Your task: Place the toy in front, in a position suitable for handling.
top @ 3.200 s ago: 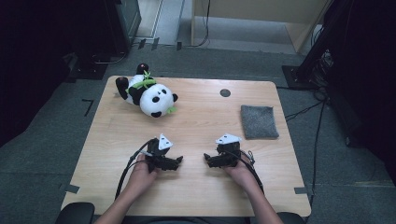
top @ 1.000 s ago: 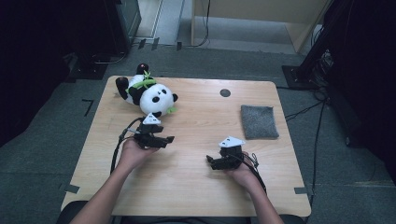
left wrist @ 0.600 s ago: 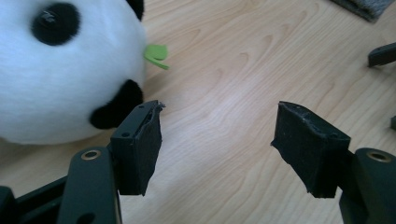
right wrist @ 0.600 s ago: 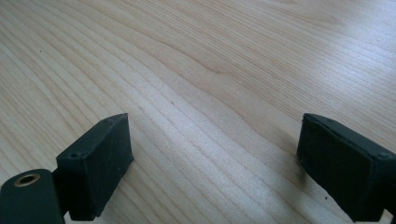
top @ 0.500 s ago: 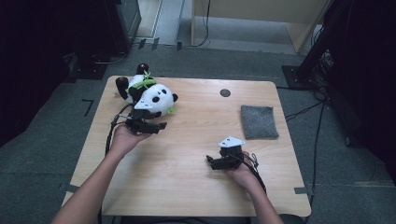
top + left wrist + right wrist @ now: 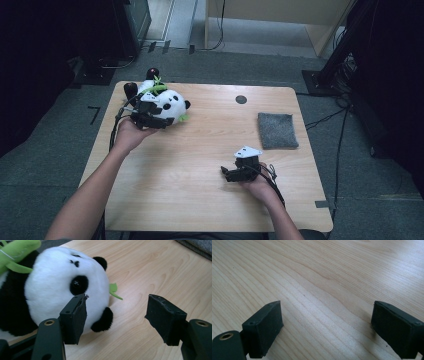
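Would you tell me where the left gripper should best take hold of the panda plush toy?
Probably across the head of the panda plush toy, coming in from the near table edge. The plush lies on its side with its round, soft head nearest the open left gripper, and the head looks narrow enough for the fingers.

Panda (image 6: pixel 167 102) blocks far-left corner; cloth (image 6: pixel 277 130) right; mid table (image 6: pixel 200 160) free.

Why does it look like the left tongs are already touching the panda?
Cannot tell. In the left gripper view, one pad overlaps the panda, with no visible gap or press; the other pad stands over bare table.
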